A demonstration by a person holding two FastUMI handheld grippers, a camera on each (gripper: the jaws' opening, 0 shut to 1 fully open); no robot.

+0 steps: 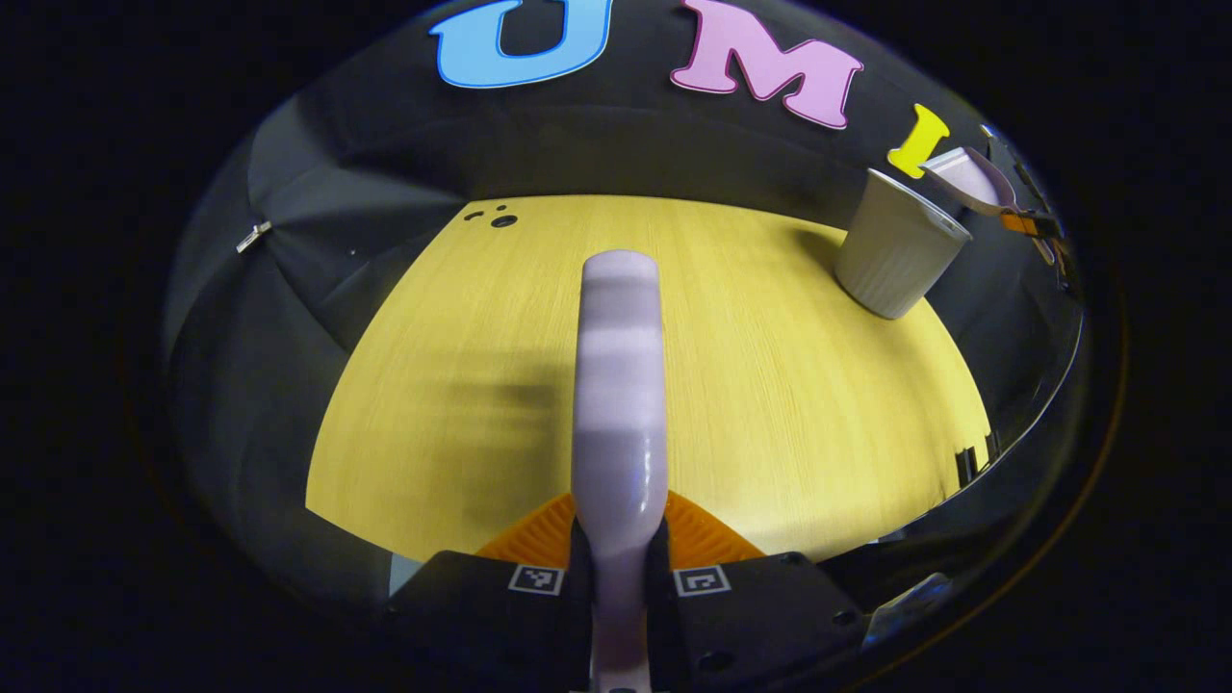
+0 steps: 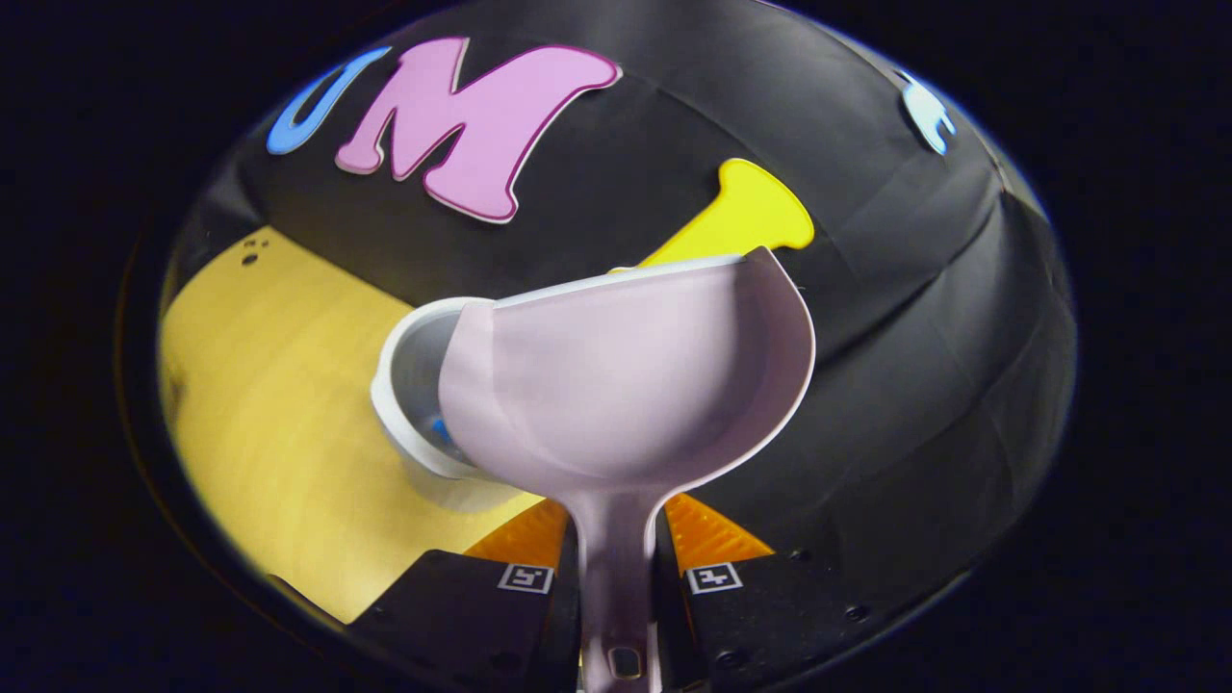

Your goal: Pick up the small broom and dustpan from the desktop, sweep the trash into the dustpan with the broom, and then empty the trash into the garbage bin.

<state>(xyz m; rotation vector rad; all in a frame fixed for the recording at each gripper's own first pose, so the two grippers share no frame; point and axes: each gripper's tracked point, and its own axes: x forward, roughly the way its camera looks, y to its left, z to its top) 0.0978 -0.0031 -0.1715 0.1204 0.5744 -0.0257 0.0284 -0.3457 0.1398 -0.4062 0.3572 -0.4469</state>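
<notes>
A: Dustpan (image 2: 626, 385): pale lilac scoop, handle clamped in right tongs (image 2: 618, 568), long axis running straight ahead, mouth tipped over the white ribbed garbage bin (image 2: 409, 404).
B: Broom (image 1: 619, 404)?
A: Same lilac, gripped in left tongs (image 1: 618, 553), pointing forward above the yellow counter (image 1: 770, 385); bin far ahead-right.

I count one broom (image 1: 619, 385), one dustpan (image 2: 626, 375), one garbage bin (image 1: 897, 252), two grippers, and one wooden desktop (image 1: 770, 385) under them all.
</notes>
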